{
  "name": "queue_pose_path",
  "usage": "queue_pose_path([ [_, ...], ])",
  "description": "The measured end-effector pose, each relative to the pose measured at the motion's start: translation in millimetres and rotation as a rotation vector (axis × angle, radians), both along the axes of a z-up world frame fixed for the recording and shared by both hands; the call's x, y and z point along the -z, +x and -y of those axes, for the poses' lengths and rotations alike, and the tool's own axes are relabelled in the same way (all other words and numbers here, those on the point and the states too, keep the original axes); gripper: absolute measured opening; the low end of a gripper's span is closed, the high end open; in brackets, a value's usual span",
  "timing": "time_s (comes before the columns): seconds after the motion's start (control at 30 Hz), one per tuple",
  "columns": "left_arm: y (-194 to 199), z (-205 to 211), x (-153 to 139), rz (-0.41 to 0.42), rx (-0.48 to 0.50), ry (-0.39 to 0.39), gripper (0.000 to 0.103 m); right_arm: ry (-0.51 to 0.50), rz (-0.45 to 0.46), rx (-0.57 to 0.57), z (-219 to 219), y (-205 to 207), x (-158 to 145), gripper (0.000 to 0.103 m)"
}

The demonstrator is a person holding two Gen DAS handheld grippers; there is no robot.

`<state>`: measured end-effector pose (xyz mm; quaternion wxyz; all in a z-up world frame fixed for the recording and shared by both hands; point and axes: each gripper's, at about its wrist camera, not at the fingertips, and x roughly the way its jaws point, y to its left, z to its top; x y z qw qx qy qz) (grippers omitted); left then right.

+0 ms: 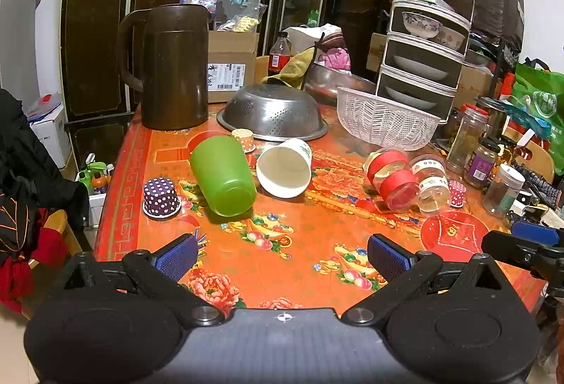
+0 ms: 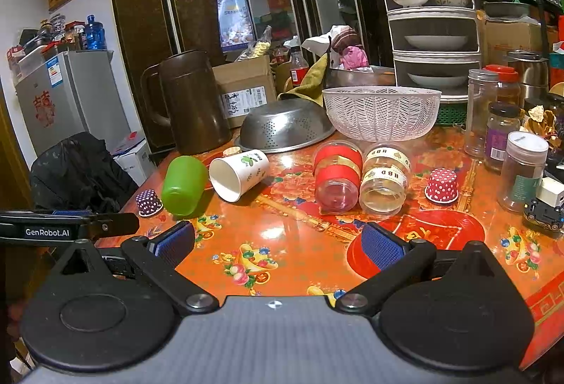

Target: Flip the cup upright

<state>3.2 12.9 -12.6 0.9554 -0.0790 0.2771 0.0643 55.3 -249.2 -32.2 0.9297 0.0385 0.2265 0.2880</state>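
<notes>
Both grippers hang over the near edge of the table [image 1: 310, 264] with nothing between their fingers. The left gripper [image 1: 282, 257] has its fingers spread wide, and so does the right gripper [image 2: 278, 246]; neither touches any cup. The step in hand looks like the approach, before any grasp.

Several cups lie on their sides across the middle of the table. The green cup [image 1: 222, 176] lies toward the left edge with its base facing the near edge and its mouth pointing away toward the colander [image 1: 273, 112]. Just beside it on the right lies the white cup [image 1: 284, 169], its open mouth facing the near edge. Farther right, the red cup [image 1: 393, 178] and the clear cup [image 1: 431, 183] lie side by side, touching, bases toward the near edge. Three small paper cups stand mouth down: a purple dotted cup [image 1: 161, 198] near the left edge, a red dotted cup [image 1: 457, 193] to the right of the clear cup, and a yellow cup [image 1: 244, 139] behind the green one.

Which cup goes first cannot be told. The green cup lies most directly ahead of the left gripper, the red and clear pair ahead of the right. The next move probably calls for reaching forward, closing the fingers across a cup's side wall, then lifting and rotating it so the mouth faces up. The touching pair may roll if one is nudged.
</notes>
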Motion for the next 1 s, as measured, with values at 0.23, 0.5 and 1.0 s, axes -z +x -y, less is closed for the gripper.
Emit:
queue_pose_path([
  [0.23,-0.3,-0.4,0.1,0.0,0.0,0.001,0.103,0.0,0.0,0.001,0.0,-0.1,0.3,0.102],
  [0.5,0.7,-0.7,0.3,-0.004,-0.005,0.001,0.103,0.0,-0.001,0.001,0.1,-0.1,0.5,0.102],
  [1.0,2.9,2.6,1.2,-0.012,-0.006,0.007,0.103,0.007,-0.007,-0.003,3.5,1.7,2.3,0.102],
])
